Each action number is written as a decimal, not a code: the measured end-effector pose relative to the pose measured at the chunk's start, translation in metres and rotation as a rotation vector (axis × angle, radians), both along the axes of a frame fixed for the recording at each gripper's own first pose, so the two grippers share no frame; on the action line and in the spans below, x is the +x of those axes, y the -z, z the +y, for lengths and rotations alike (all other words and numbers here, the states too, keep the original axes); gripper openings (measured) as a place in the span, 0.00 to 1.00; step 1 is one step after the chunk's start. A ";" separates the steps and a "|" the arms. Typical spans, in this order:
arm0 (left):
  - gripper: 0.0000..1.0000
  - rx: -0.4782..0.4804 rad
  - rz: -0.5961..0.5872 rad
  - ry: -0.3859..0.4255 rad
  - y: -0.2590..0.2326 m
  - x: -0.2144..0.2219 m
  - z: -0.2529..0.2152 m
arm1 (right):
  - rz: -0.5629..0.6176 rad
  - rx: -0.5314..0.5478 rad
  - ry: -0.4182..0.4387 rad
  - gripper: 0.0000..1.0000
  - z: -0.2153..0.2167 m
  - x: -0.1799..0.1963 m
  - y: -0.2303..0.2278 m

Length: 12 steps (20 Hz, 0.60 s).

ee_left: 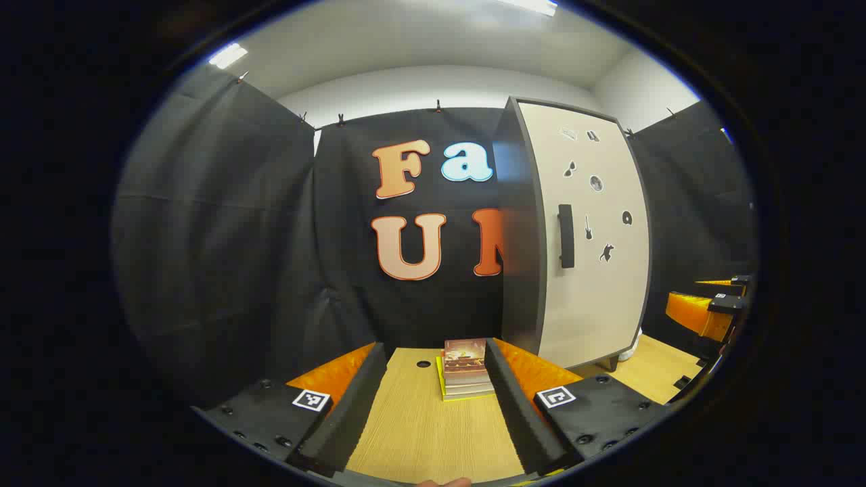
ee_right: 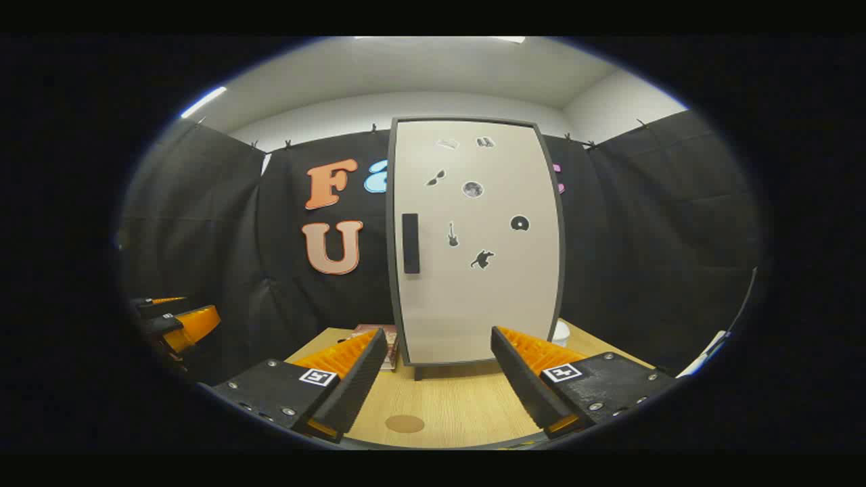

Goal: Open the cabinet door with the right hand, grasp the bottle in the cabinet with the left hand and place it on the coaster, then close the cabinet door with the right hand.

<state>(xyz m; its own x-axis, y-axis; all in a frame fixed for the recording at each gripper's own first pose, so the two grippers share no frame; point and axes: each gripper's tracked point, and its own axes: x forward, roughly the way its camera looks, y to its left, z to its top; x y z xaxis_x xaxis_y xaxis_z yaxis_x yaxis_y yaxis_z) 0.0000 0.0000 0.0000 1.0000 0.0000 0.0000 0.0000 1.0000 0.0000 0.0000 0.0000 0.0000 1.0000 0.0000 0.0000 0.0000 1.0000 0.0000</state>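
Cabinet (ee_right: 477,243) stands upright on the wooden table (ee_right: 460,406), door (ee_right: 487,297) closed, dark vertical handle (ee_right: 411,243) near the door's left edge, small stickers (ee_right: 473,189) scattered on the front. Bottle can't be seen with the door closed. Coaster (ee_right: 404,424), round and brown, lies flat on the table in front of the cabinet, between the right gripper's fingers in the right gripper view. Right gripper (ee_right: 438,368) is spread wide, holding nothing, well short of the door and facing it. Left gripper (ee_left: 435,389) also wide, nothing between its fingers, hovering over the table to the cabinet's left. Stack of books (ee_left: 467,370) sits on the table just beside the cabinet's left side.
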 end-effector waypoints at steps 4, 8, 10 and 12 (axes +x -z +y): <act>0.95 0.004 0.011 -0.004 0.003 -0.001 0.004 | 0.010 -0.003 -0.008 0.95 0.003 -0.001 0.000; 0.95 0.007 0.021 -0.008 0.008 -0.002 0.009 | 0.010 0.006 -0.007 0.95 0.004 0.003 -0.001; 0.95 0.000 0.025 -0.009 0.009 0.001 0.011 | 0.012 0.011 -0.006 0.95 0.006 0.004 -0.001; 0.95 -0.011 0.024 -0.006 0.008 0.005 0.014 | 0.016 0.005 -0.001 0.95 0.007 0.005 -0.001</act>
